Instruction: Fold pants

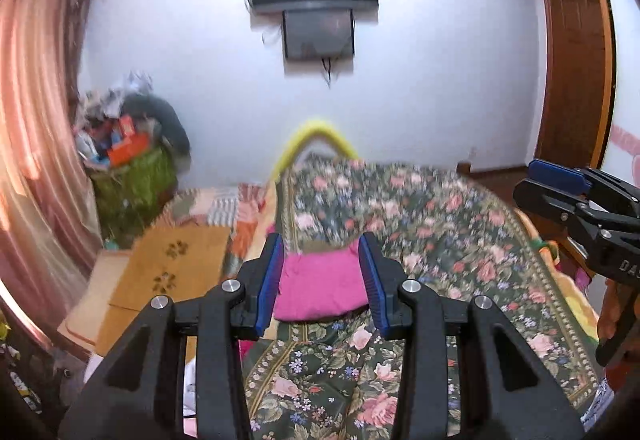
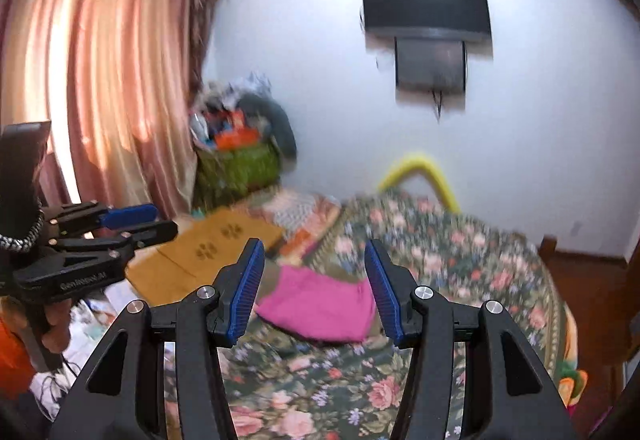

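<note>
Pink folded pants (image 1: pixel 320 286) lower centre on floral bedspread (image 1: pixel 440 240) | seen between left gripper (image 1: pixel 322 282) fingers, released | right gripper (image 2: pixel 314 290) released, empty

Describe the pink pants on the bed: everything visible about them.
The pink pants are a magenta, soft-looking cloth folded into a compact, roughly rectangular bundle with rounded edges. No waistband or legs can be made out. They lie flat on the floral bedspread, near its left side. Both the left gripper and the right gripper are open and above them, touching nothing; only the bedspread touches them.
</note>
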A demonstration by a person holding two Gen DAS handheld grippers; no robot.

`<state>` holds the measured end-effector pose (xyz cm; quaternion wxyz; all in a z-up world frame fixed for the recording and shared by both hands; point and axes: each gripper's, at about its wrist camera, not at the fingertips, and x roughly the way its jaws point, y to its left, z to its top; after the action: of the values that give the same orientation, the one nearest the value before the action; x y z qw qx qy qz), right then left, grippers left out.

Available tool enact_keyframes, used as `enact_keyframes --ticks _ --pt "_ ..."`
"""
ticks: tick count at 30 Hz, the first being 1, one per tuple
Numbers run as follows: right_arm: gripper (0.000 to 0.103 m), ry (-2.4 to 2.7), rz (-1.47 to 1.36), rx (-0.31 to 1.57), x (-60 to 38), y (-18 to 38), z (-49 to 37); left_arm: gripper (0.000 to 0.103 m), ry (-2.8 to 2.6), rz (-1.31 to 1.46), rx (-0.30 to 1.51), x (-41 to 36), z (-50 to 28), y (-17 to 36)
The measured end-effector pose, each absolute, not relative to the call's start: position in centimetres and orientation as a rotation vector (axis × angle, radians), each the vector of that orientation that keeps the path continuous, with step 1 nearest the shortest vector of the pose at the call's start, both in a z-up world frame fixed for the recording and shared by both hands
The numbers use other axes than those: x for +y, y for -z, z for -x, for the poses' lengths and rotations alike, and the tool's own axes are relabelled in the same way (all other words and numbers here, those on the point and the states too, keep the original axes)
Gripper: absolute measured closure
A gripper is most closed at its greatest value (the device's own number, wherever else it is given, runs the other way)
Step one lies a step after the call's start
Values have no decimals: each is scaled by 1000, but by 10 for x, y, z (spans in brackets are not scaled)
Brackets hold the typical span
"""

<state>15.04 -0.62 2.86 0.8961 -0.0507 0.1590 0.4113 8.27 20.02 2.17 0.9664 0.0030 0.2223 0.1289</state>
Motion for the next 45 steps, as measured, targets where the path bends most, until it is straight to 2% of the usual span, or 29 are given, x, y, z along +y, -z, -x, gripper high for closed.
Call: enact_keyframes --ticks 6,9,10,11,12,15,17,19,20,21,45 --pt "55 -875 70 196 -26 -50 -89 61 -277 21 322 178 -17 -44" --pt "55 -866 54 174 -29 -45 -72 53 -290 10 273 165 7 -44" --pt "54 -871 35 172 -31 -42 -68 44 -283 18 260 162 14 -43" --pt "48 -872 23 176 -32 -39 -65 35 -273 27 247 160 21 -42" --pt "41 -864 17 177 -31 -36 -63 32 -270 29 236 159 25 -41" --pt "25 -826 13 160 -38 -31 -53 19 -288 20 202 153 40 -37" --pt "18 -814 4 164 -42 -31 -49 6 -281 30 196 153 45 -35" --pt "18 -808 -4 165 -46 -31 -48 0 -287 41 186 154 48 -34" --pt "13 -804 -9 166 -47 -30 -47 0 -289 43 183 154 50 -33" --pt "0 -798 -14 169 -50 -29 -47 0 -288 42 186 155 50 -32" --pt "0 -767 -14 196 -59 -21 -36 0 -289 73 228 155 48 -21"
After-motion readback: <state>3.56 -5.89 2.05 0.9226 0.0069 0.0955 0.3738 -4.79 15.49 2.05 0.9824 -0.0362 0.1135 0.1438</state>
